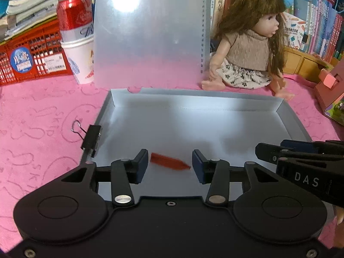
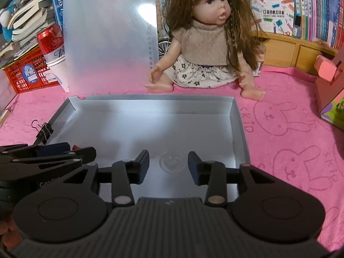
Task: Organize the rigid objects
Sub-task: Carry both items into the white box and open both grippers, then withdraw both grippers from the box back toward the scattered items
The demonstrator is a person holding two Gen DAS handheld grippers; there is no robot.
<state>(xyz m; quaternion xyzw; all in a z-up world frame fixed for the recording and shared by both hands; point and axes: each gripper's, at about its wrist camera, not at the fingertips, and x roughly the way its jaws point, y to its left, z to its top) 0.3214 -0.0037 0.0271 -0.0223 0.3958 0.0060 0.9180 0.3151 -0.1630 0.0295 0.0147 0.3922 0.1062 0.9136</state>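
- We are holding the left gripper (image 1: 169, 164) low over the open grey box (image 1: 288, 116), jaws spread, with the small red piece (image 1: 169, 161) lying on the box floor between the fingertips; the pads are not pressing on it, so it looks set down rather than gripped.
- We are keeping the right gripper (image 2: 168, 165) beside it at lower centre of its own view, jaws also spread around a clear round disc (image 2: 172, 163) resting on the box floor, apparently untouched.
- The box lid (image 1: 148, 32) is standing upright at upper centre, likely so both tools can reach inside freely.
- A black binder clip (image 1: 91, 138) is gripping the box's left wall at mid left, probably to hold that folded side in shape.
- The doll (image 2: 206, 43), the red can (image 1: 75, 14) and the red basket (image 1: 28, 58) are sitting on the pink cloth (image 2: 290, 129) behind, well apart from the box.
- We judge both pieces to be already lying inside the box.
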